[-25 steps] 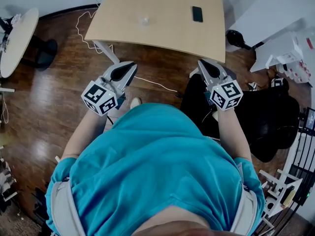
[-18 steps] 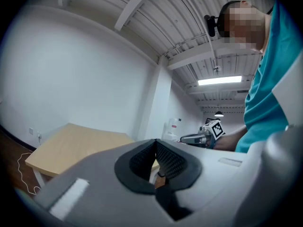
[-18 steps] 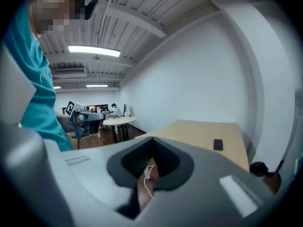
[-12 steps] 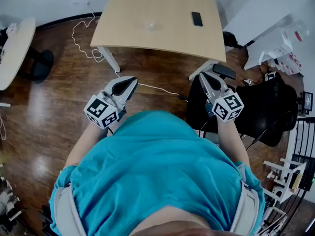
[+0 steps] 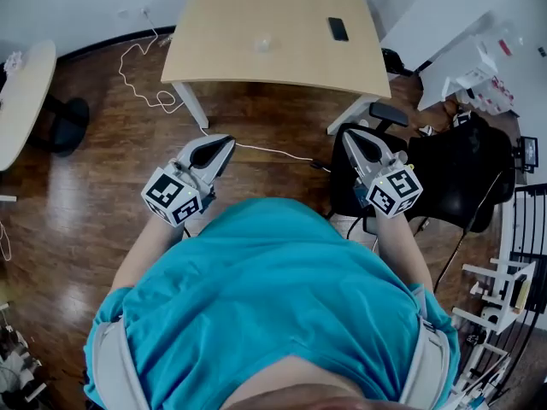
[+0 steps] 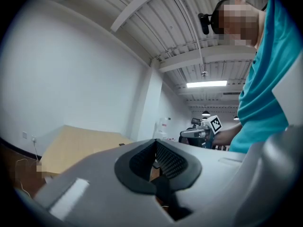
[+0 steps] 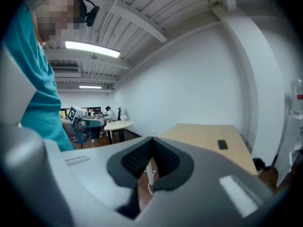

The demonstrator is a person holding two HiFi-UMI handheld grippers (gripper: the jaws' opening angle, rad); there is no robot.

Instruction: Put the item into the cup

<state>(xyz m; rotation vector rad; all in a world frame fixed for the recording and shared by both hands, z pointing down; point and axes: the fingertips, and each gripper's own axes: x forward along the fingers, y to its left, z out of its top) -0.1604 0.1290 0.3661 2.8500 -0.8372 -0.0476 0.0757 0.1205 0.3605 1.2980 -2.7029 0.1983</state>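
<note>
left gripper [image 5: 226, 142] and right gripper [image 5: 348, 136] hover mid-frame, fingers clenched on nothing, below the counter [image 5: 256, 7] with a phone [image 5: 338, 29] at upper right.

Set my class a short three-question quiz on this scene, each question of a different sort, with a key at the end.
1. True or false: the right tongs are holding an item.
2. Which dark thing lies on the table? A. a mug B. a phone C. a book
3. Fill in: the black chair stands on the side of the ___ tongs.

Key: 1 false, they are shut and empty; 2 B; 3 right.
</note>
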